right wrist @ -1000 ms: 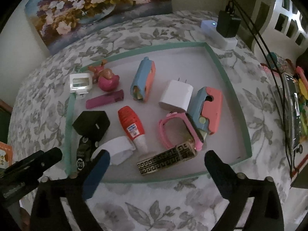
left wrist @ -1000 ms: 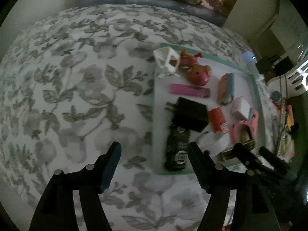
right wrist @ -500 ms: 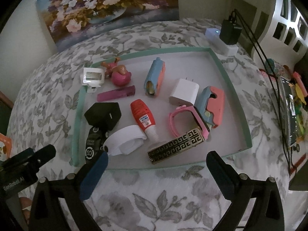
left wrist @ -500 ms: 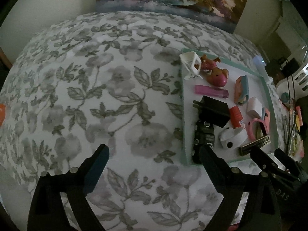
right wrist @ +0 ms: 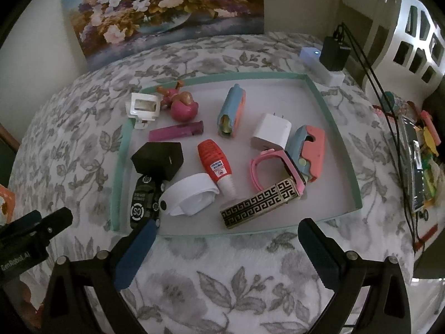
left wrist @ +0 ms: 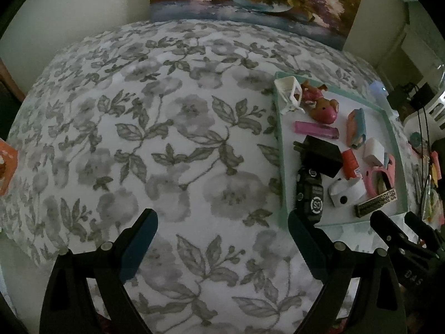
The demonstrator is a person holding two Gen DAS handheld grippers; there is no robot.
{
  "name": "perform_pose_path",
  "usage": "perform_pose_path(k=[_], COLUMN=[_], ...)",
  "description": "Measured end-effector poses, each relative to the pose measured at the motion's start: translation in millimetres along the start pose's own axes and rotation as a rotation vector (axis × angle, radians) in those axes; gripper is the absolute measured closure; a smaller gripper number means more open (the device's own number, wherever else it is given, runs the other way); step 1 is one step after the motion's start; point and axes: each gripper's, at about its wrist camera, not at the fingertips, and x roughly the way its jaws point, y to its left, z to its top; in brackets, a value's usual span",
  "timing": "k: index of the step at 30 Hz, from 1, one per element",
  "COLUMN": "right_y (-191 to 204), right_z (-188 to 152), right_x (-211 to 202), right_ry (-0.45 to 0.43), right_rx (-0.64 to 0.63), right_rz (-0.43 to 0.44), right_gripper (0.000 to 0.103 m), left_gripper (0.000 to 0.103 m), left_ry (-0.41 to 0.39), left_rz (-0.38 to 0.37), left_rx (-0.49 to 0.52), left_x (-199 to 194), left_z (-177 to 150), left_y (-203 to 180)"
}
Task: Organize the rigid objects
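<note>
A shallow tray with a teal rim (right wrist: 343,144) (left wrist: 279,150) lies on the floral cloth and holds several small things: a black charger (right wrist: 158,158), a red bottle (right wrist: 215,164), a white band (right wrist: 189,194), a gold patterned bar (right wrist: 260,203), a pink watch strap (right wrist: 274,167), a white plug (right wrist: 271,133), a magenta bar (right wrist: 175,132) and a pink toy (right wrist: 180,103). My right gripper (right wrist: 225,232) is open and empty, just in front of the tray's near rim. My left gripper (left wrist: 222,224) is open and empty over bare cloth, left of the tray.
A flower painting (right wrist: 167,11) leans on the wall behind. A power strip with a black adapter (right wrist: 332,55) and cables sits at the far right corner. Clutter lies along the right edge (right wrist: 417,150). An orange card (left wrist: 7,167) is at the far left.
Both grippers have drawn back and up from the tray. The left one has also swung left, so the tray now sits at its right. Its jaws have opened wider.
</note>
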Motion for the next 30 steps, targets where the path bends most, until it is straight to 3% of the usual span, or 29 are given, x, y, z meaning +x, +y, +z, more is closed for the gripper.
perform_pose_path(k=[19, 30], right_y=[2, 1], right_z=[-1, -1], right_x=[-6, -6], right_ry=[-0.013, -0.014], right_rx=[-0.007, -0.009], right_rz=[-0.005, -0.003], right_gripper=[0.0, 0.0], left_gripper=[0.008, 0.008], left_ry=[-0.011, -0.025], left_rz=[0.087, 0.081], left_rx=[-0.003, -0.024], left_x=[-6, -12], left_z=[-1, -1], left_y=[6, 9])
